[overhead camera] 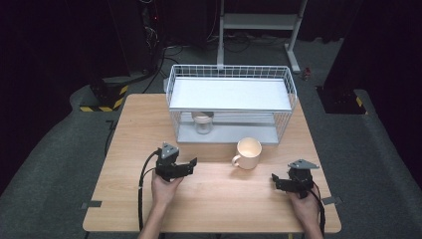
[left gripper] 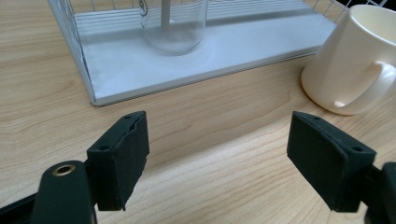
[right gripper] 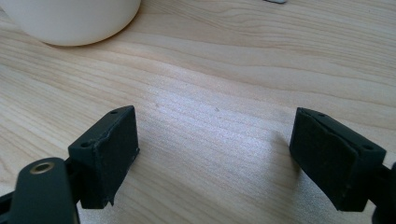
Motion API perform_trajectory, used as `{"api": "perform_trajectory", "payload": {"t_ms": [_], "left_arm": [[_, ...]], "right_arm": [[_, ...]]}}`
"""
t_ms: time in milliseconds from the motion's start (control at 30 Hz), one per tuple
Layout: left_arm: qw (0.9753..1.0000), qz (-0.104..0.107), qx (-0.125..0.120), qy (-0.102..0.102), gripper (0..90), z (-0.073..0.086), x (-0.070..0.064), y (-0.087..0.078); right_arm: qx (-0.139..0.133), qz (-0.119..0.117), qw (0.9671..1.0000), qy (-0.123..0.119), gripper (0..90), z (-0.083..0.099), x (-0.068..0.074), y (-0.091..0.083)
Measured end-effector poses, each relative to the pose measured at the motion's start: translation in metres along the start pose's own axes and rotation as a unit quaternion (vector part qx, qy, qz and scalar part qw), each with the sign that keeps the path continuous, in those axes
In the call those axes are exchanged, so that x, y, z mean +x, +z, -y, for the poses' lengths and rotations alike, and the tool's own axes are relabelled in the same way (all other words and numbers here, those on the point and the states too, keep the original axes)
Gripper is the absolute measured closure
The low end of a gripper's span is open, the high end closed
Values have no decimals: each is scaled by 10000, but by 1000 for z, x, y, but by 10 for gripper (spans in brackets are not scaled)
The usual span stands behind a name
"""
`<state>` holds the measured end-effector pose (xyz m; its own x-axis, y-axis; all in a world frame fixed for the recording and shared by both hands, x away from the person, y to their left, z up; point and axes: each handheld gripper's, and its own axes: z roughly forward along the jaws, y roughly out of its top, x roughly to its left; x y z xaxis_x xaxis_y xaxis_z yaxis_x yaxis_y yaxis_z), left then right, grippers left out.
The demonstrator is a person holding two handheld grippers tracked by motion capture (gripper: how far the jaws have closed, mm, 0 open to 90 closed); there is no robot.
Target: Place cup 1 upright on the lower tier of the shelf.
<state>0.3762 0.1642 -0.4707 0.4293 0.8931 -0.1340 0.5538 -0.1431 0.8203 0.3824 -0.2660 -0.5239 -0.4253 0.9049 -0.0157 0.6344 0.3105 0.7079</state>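
A: what are the grippers doing?
B: left gripper (overhead camera: 192, 164) is sitting wide open, gripping nothing, jaws pointing at the mug (overhead camera: 248, 153). Right gripper (overhead camera: 275, 180) is gaping too, empty.
A: and the mug?
B: standing upright on the table (overhead camera: 129, 149), between them, just in front of the rack (overhead camera: 230, 102).

White wire rack (overhead camera: 231, 84) at table (overhead camera: 149, 124) far edge, glass jar (overhead camera: 202, 122) on lower shelf, black-yellow striped floor blocks (overhead camera: 102, 97) beyond
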Motion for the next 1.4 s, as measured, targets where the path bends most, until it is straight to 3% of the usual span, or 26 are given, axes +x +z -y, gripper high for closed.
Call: {"api": "perform_trajectory", "payload": {"t_ms": [800, 1033, 1233, 1400], "left_arm": [[9999, -104, 24, -52, 213, 22, 2, -12], [9996, -240, 142, -57, 215, 34, 4, -10], [9983, -538, 199, 41, 224, 45, 5, -7], [9972, -669, 312, 75, 225, 52, 8, -2]], "right_arm": [[0, 0, 10000, -1, 154, 0, 0, 0], [0, 3, 10000, 4, 154, 0, 0, 0], [1, 2, 10000, 2, 154, 0, 0, 0], [6, -10, 10000, -2, 154, 0, 0, 0]]}}
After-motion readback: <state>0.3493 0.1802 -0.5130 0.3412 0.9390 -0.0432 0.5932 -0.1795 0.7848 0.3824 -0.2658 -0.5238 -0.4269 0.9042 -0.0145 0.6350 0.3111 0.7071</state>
